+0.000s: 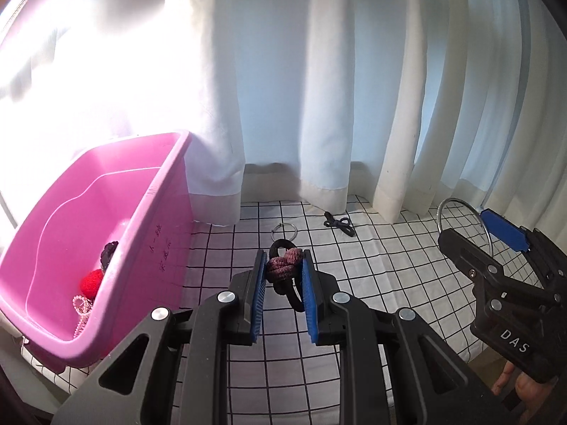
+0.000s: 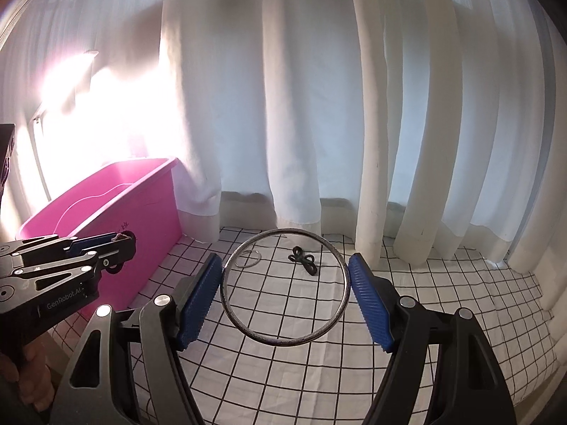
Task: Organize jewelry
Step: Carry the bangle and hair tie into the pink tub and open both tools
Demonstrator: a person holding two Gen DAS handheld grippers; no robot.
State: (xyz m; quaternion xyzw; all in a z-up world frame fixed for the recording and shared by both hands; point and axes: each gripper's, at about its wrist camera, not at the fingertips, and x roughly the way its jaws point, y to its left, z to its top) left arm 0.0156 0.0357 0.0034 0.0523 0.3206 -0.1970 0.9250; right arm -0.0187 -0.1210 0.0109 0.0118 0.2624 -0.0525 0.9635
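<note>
While both my claws hang above the checked cloth (image 2: 319,372), the stock reads as follows.

Left claw (image 1: 283,279): nearly closed, its blue pads clamped on a knotted hair tie (image 1: 283,265), maroon knot with a black loop, lifted clear of the cloth. Seen from the right wrist view, this claw (image 2: 120,244) sits in front of the bin's near wall.

Right claw (image 2: 285,290): spread wide, its pads pressing the two sides of a large metal ring (image 2: 226,304), which is held off the cloth, tilted. In the left wrist view the same claw (image 1: 475,233) sits to the right, the ring (image 1: 443,205) showing between its fingers.

Pink bin (image 1: 149,205): at the left on the cloth, against the white curtain (image 1: 283,88), handwriting on its near wall. Contents: a red ball (image 1: 93,281), a dark piece (image 1: 109,249) behind it, a pale pink bead string (image 1: 82,306) in the near corner.

Loose on the cloth, near the curtain hem: one small clear ring (image 2: 250,258); one black tie (image 2: 303,260) just right of it, apart from it.

A hand (image 2: 32,379) grips the left claw's handle, low at the left edge.
</note>
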